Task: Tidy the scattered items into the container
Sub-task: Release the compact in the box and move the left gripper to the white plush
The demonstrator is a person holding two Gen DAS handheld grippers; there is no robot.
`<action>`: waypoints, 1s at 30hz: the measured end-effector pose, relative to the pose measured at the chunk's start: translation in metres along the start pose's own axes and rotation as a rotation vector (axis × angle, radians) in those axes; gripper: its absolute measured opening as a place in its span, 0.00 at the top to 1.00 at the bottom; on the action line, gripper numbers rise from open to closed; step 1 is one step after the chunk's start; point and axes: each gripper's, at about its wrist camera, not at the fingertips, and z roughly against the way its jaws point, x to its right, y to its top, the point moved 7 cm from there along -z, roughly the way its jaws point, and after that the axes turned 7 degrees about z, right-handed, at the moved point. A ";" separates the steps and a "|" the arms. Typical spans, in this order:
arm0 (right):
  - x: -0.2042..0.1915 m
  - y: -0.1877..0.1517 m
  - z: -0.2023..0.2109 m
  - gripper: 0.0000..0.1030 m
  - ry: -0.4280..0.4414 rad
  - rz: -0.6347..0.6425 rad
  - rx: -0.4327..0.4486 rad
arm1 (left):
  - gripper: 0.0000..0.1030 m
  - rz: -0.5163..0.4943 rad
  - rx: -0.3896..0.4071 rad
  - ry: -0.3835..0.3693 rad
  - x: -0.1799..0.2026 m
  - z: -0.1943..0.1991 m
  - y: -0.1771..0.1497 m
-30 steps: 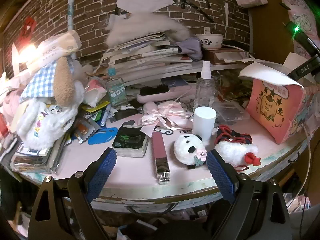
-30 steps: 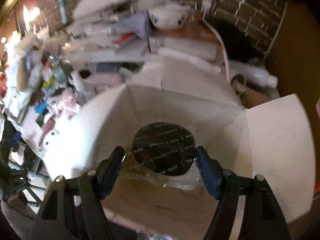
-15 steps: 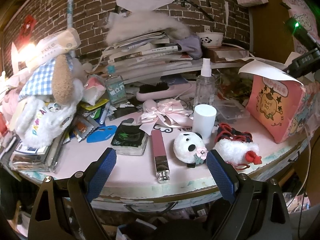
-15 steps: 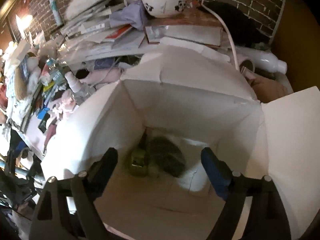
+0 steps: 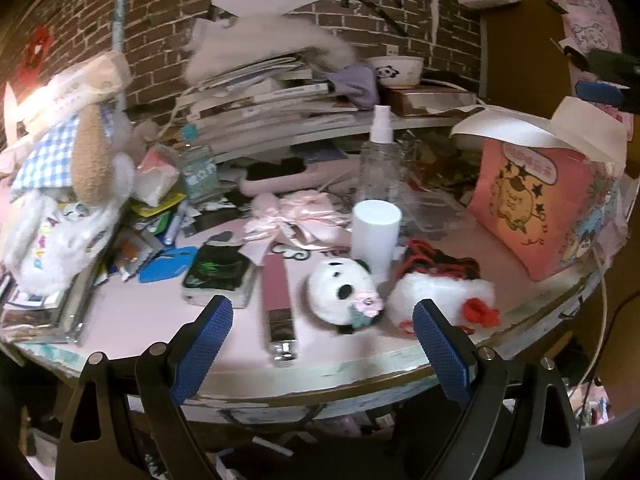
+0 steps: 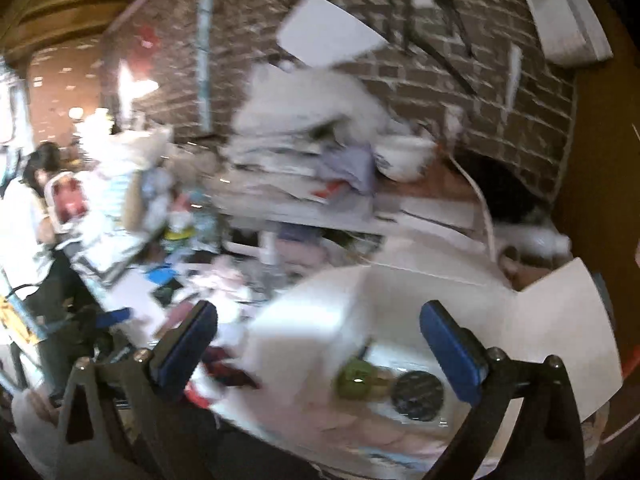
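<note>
Both sets of jaws are wide apart with nothing between them: my left gripper [image 5: 322, 334] hangs at the table [image 5: 132, 316] edge, and my right gripper [image 6: 318, 340] has just been opening its jaws over the white box [image 6: 560, 320]. A black-lidded jar [image 6: 418, 396] and a green thing [image 6: 354, 378] lie inside at 6 o'clock. On the table: pink tube [image 5: 277, 292] at 6, panda plush [image 5: 340, 290] just right of it, white cup [image 5: 376, 236] behind the panda.
</note>
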 end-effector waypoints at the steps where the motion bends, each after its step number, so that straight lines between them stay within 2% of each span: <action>1: -0.008 -0.002 0.003 0.02 0.033 0.006 0.014 | 0.12 -0.003 -0.001 -0.008 0.003 -0.001 0.000; 6: -0.052 -0.021 0.011 0.02 0.225 0.009 0.084 | 0.12 -0.018 -0.003 -0.051 0.018 -0.003 -0.001; 8: -0.064 -0.031 0.012 0.02 0.258 0.016 0.109 | 0.12 -0.022 0.002 -0.078 0.026 -0.003 -0.002; 12: -0.083 -0.053 0.015 0.02 0.277 0.042 0.136 | 0.12 -0.037 0.018 -0.135 0.039 -0.004 -0.003; 19: -0.080 -0.080 0.015 0.01 0.353 -0.046 0.133 | 0.12 -0.069 0.035 -0.169 0.058 -0.010 -0.005; 25: -0.079 -0.095 0.007 0.01 0.431 -0.134 0.110 | 0.13 -0.106 0.032 -0.187 0.074 -0.011 -0.007; 30: -0.072 -0.104 -0.011 0.01 0.422 -0.204 0.087 | 0.13 -0.107 0.013 -0.180 0.079 -0.017 -0.009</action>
